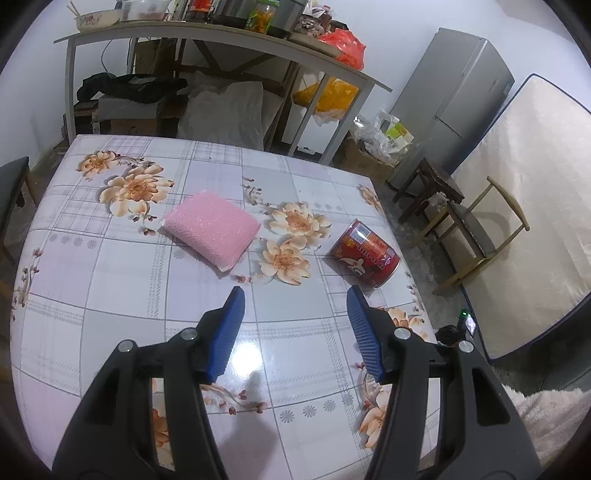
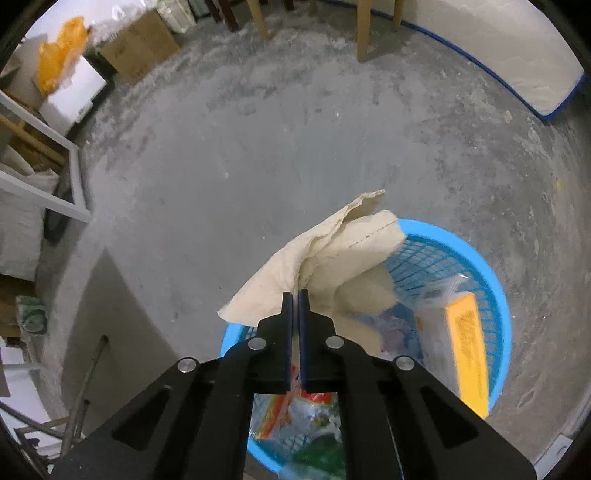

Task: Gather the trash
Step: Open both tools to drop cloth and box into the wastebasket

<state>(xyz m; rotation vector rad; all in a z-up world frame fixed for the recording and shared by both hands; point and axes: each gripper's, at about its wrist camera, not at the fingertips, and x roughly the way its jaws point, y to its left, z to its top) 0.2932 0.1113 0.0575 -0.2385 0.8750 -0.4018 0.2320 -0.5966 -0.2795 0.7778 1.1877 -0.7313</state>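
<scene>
In the left wrist view a red can [image 1: 365,253] lies on its side near the right edge of the flowered table [image 1: 110,295]. A pink sponge pad [image 1: 210,229] lies at the table's middle. My left gripper [image 1: 295,291] hovers open above the table, short of the can, with nothing between its blue pads. In the right wrist view my right gripper [image 2: 296,293] points down over a blue plastic basket [image 2: 495,295], jaws shut. A crumpled beige paper [image 2: 332,258] spreads out from just beyond the tips, over the basket's far rim. I cannot tell whether the tips pinch it.
The basket holds a yellow box [image 2: 467,354] and several wrappers, and stands on a bare concrete floor [image 2: 258,147]. Beyond the table are a cluttered shelf table [image 1: 221,33], a grey fridge [image 1: 454,103], a stool [image 1: 428,184], a wooden chair [image 1: 476,236] and a leaning mattress [image 1: 535,203].
</scene>
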